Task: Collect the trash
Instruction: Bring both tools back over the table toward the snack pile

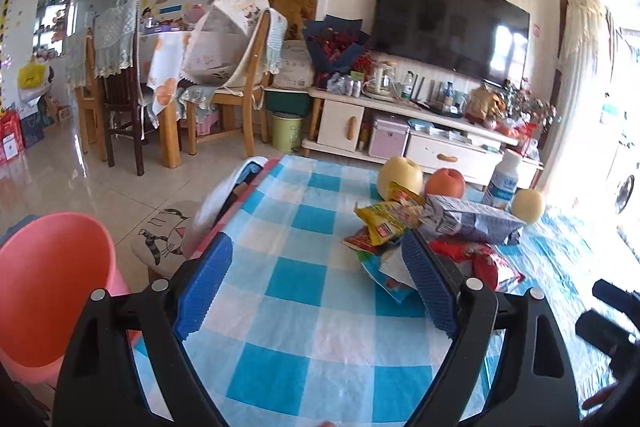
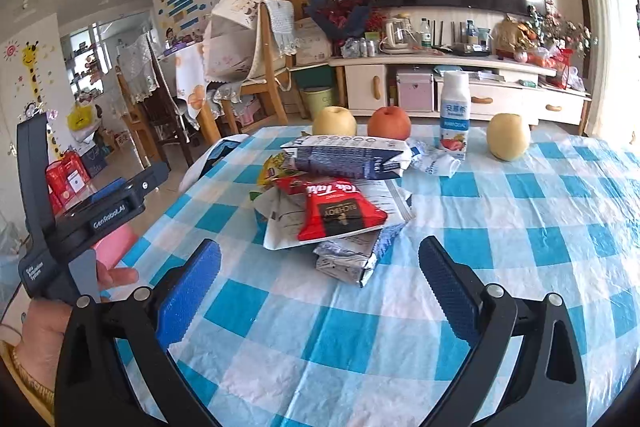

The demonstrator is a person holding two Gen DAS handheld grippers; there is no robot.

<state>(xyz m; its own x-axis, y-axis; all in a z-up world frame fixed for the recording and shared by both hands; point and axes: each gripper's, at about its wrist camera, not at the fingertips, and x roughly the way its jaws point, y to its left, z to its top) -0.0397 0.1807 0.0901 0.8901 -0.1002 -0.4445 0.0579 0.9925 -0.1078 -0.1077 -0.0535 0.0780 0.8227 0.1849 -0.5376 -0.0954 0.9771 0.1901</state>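
Note:
A heap of empty snack wrappers lies on the blue-checked tablecloth [image 2: 500,227]: a red packet [image 2: 340,211] on a white bag [image 2: 280,227], a dark blue carton [image 2: 348,157] behind, and a crumpled silver wrapper [image 2: 348,263] in front. In the right wrist view, my right gripper [image 2: 320,291] stands open just short of the silver wrapper, nothing between its pads. My left gripper [image 1: 318,283] is open over bare cloth, with the heap's yellow wrapper [image 1: 384,219] and carton [image 1: 472,219] beyond its right finger. A pink bin [image 1: 52,279] stands off the table's left edge.
Behind the heap stand two yellow fruits [image 2: 334,121] [image 2: 509,137], a red apple [image 2: 389,123] and a white yoghurt bottle [image 2: 454,115]. A cat-print stool [image 1: 168,231] sits by the table's left side. Beyond are chairs, a TV cabinet and a green bin [image 1: 286,131].

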